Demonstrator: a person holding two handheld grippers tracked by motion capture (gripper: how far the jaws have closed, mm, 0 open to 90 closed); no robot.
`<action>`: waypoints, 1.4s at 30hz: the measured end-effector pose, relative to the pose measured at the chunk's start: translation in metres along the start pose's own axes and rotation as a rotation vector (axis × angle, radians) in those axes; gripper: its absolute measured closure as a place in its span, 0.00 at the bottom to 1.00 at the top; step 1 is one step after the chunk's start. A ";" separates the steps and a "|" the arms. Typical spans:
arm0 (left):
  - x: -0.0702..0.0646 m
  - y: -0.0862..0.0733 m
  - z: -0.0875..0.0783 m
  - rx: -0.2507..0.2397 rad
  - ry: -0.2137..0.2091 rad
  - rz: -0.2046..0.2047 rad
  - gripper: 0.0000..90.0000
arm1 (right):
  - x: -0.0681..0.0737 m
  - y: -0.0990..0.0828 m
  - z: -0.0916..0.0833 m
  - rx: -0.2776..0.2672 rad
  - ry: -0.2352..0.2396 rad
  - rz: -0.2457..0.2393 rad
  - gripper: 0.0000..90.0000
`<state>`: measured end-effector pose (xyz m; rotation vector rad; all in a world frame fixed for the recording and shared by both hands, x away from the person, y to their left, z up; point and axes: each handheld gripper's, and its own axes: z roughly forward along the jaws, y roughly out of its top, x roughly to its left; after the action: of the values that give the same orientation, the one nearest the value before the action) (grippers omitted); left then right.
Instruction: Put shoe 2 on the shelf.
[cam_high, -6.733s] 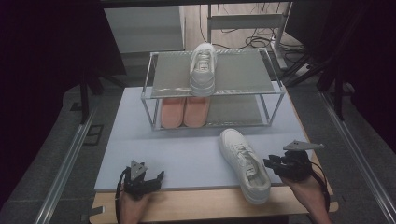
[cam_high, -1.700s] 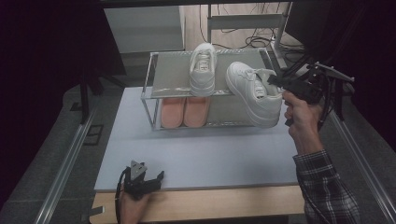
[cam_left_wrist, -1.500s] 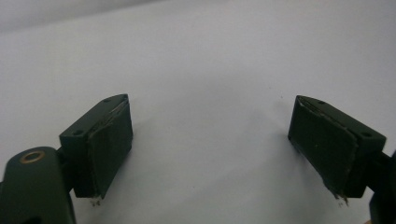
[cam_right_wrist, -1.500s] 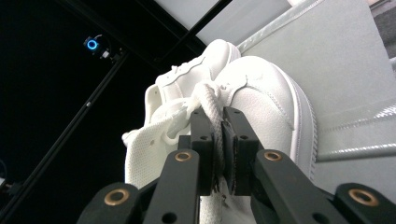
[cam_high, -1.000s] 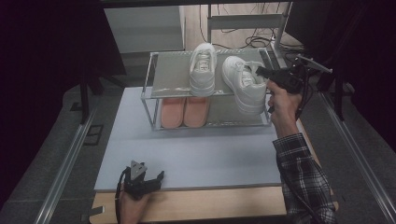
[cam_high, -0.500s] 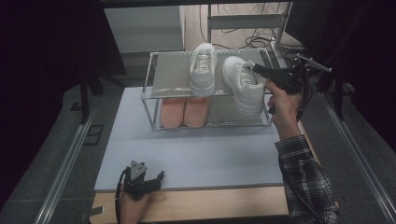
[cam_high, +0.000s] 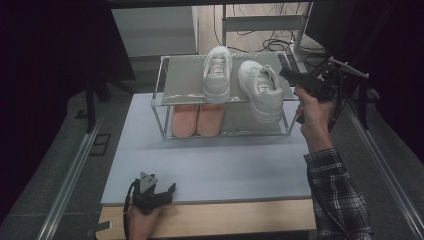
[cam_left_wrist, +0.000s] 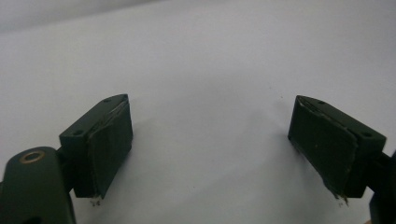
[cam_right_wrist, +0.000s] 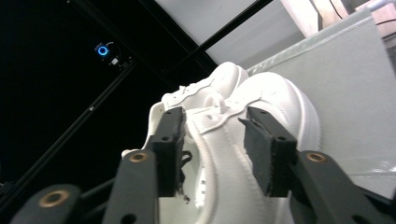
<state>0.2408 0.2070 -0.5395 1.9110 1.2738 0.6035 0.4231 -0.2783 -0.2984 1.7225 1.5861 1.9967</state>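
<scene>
1. High view: the right-hand white sneaker (cam_high: 261, 91) lies on the top shelf of the wire shoe rack (cam_high: 161, 107), near the shelf's right end, with its long axis running front to back and one end hanging over the front edge. The left-hand white sneaker (cam_high: 217, 73) sits just beside it, toward the shelf's middle. The right gripper (cam_high: 295, 79) hovers at the shelf's right edge, pointing left at the far end of the right-hand sneaker, so the shoe lies straight ahead of the jaws. The right hand is by far the nearer one. The pair of pink slippers (cam_high: 196, 119) rests on the lower shelf. The left gripper (cam_high: 166, 191) lies at the near edge of the tabletop (cam_high: 240, 165), left of centre, well apart from the rack.

2. Left gripper view: the jaws stand wide apart over bare tabletop, with nothing between them.

3. Right gripper view: the jaws have just been opening and now stand apart on either side of the sneaker's upper (cam_right_wrist: 224, 154). The left pad (cam_right_wrist: 169, 149) sits close against the laces. Whether it grazes them is hard to make out, but I judge the grip released. The other sneaker is largely hidden behind this one.
</scene>
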 end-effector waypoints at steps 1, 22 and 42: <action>0.000 0.000 0.000 -0.001 0.000 0.000 0.15 | -0.002 0.000 -0.002 -0.002 -0.003 0.004 0.69; 0.000 0.000 0.000 0.001 0.000 0.001 0.15 | -0.034 -0.033 0.012 0.107 -0.132 -0.023 0.99; 0.000 0.000 0.000 0.001 0.000 0.001 0.15 | -0.014 -0.043 0.043 0.118 -0.159 -0.045 0.99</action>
<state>0.2407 0.2072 -0.5396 1.9126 1.2741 0.6030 0.4382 -0.2394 -0.3455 1.8178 1.7033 1.7304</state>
